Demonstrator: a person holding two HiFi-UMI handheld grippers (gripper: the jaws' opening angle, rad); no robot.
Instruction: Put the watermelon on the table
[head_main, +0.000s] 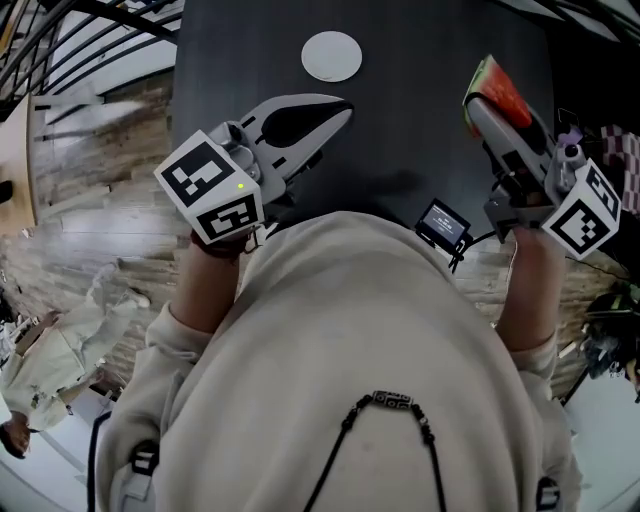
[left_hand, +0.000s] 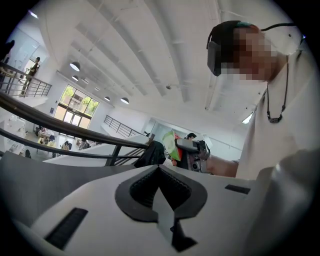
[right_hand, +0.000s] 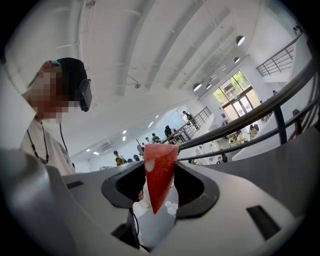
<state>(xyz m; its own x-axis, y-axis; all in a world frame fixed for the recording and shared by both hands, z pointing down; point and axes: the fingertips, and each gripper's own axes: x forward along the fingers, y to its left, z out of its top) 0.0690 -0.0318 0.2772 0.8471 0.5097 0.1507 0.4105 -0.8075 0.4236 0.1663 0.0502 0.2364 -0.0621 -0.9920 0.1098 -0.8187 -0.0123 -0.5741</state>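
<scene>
Over dark table (head_main: 420, 110), white disc (head_main: 331, 55), wood floor (head_main: 95, 195)

No legible txt; small screen (head_main: 441, 222) unreadable.

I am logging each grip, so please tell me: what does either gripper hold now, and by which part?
The right gripper pinches a watermelon slice by its two flat red sides. The left gripper is shut and holds nothing.
</scene>
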